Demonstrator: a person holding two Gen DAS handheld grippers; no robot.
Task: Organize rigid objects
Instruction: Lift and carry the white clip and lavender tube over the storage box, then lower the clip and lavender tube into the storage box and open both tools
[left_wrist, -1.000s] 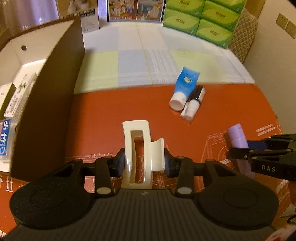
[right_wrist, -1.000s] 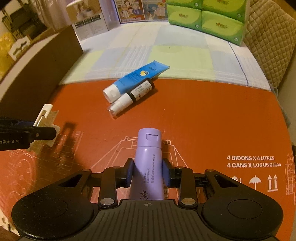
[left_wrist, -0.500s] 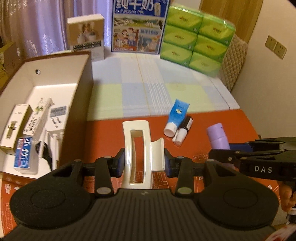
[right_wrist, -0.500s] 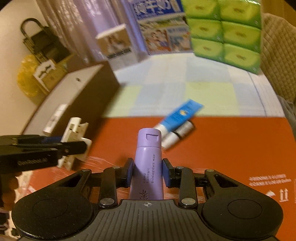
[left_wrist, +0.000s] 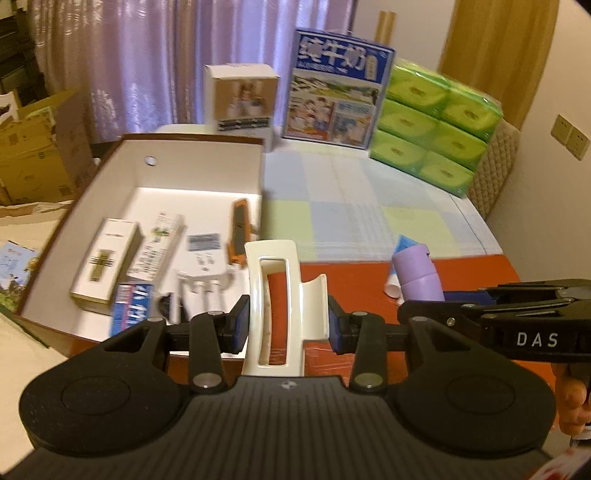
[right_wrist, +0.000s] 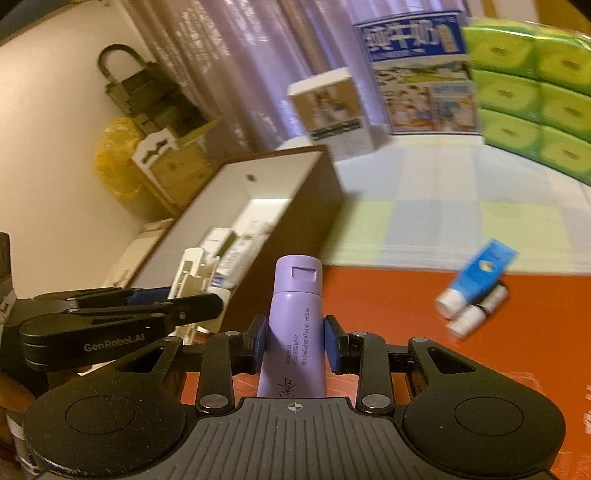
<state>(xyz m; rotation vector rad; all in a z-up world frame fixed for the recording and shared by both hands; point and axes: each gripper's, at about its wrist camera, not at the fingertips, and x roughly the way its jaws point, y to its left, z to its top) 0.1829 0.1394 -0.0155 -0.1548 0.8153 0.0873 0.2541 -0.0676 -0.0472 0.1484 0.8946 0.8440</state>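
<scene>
My left gripper is shut on a cream hair claw clip, held in the air near the right front of an open brown box with a white inside. My right gripper is shut on a lilac tube, just right of the left one; the tube also shows in the left wrist view. A blue tube and a small dark bottle lie together on the red cardboard.
The box holds several cartons, a white adapter and an orange tool. Behind stand a white carton, a blue milk carton and green tissue packs on a checked mat.
Both grippers have risen from the red cardboard and moved left toward the box, each keeping its object. The box's inside has come into view.
</scene>
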